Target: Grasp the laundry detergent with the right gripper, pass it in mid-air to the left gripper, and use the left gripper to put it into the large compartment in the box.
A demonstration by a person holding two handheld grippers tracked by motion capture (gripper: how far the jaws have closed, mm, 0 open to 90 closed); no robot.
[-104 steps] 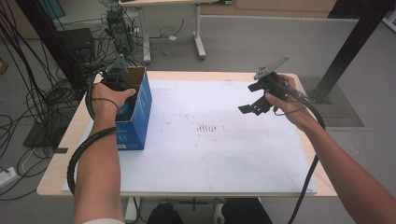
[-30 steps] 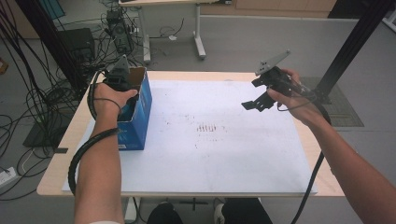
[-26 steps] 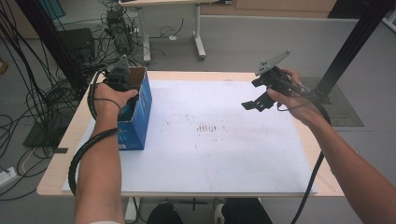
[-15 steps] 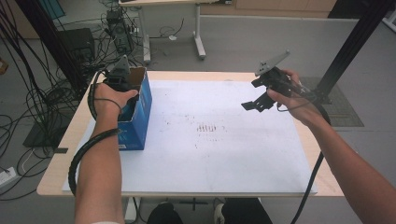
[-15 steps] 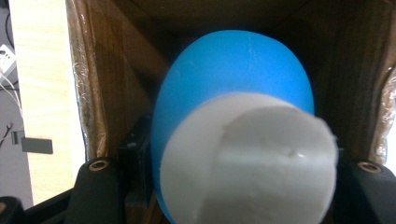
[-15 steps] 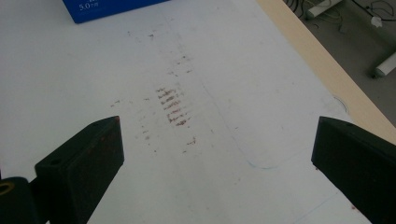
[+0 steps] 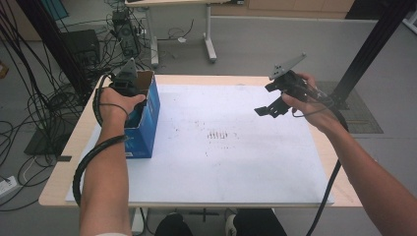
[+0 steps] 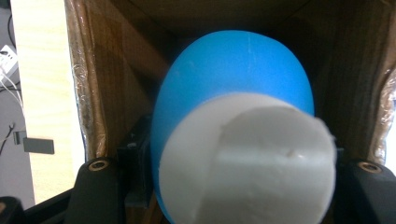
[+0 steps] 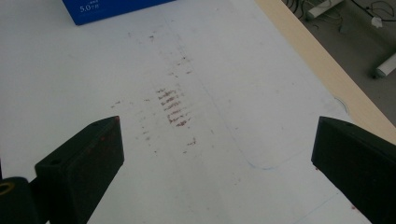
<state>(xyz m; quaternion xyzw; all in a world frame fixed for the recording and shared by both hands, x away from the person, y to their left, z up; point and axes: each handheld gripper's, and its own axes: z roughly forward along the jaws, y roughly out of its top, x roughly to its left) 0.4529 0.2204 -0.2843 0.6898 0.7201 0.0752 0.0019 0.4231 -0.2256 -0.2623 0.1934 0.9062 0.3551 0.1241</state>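
Left gripper view: left tool [image 8: 243, 186] inside cardboard box [image 7: 147, 115] at 9 o'clock on surface [image 7: 221, 162], clamped on blue-and-white ball [image 8: 243, 140]. Right tool [image 7: 275, 105] wide, idle. Risk: ball snagging box wall, slipping.

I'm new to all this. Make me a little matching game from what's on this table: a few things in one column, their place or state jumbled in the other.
Things:
1. left gripper
2. right gripper
3. blue and white object
4. reddish smudges

Places or states:
A. marked on the white sheet mid-table
B. held up above the table, fingers wide apart
C. lowered into the open blue box
D. down inside the box, between two fingers

Pairs: 1-C, 2-B, 3-D, 4-A
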